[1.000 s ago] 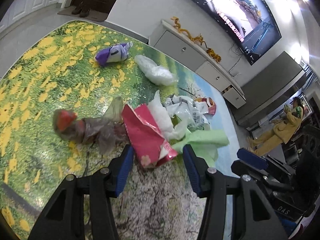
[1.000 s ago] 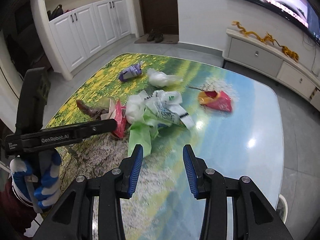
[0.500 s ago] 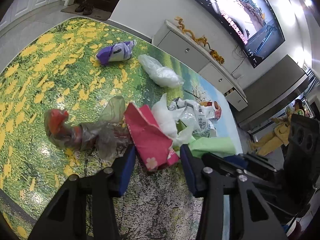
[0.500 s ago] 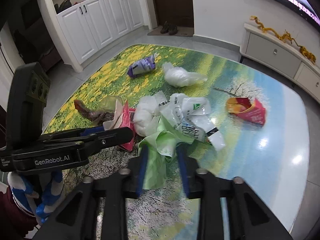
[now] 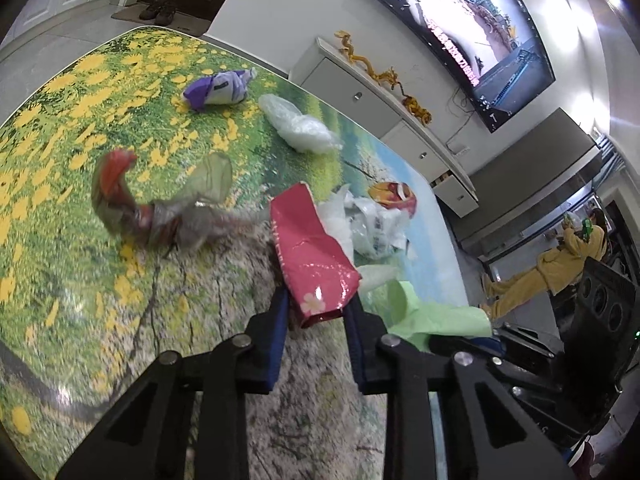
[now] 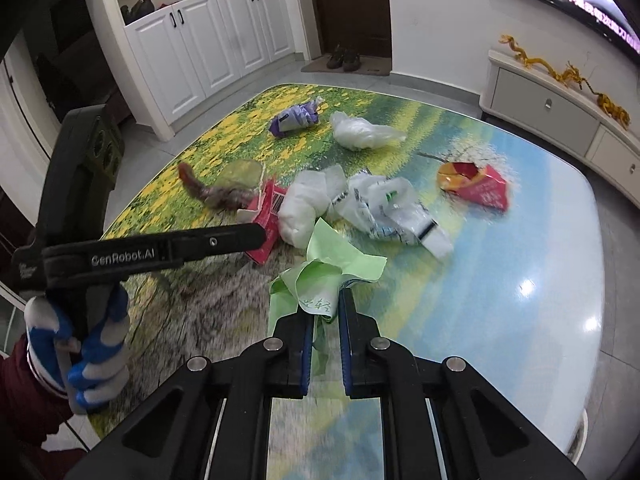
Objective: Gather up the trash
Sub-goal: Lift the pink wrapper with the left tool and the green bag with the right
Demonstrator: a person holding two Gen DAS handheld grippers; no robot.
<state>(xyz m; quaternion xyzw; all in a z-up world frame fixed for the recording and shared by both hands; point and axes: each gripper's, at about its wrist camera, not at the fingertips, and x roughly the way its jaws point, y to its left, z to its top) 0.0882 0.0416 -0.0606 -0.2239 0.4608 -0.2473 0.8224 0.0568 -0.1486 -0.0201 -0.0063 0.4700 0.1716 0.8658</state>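
Covering the surface (image 6: 540, 280) is a glossy print of yellow flowers and a tree; white cupboards (image 6: 208, 56) stand at ten o'clock in the right wrist view. Having just closed, the left gripper (image 5: 316, 316) has its jaws pinching a red wrapper (image 5: 312, 256), and the right gripper (image 6: 325, 312) pinches a green bag (image 6: 332, 260). Other trash lies toward twelve o'clock: white bags (image 6: 376, 208), a purple packet (image 6: 294, 118). A brownish wrapper (image 5: 160, 212) at ten o'clock is blurred.
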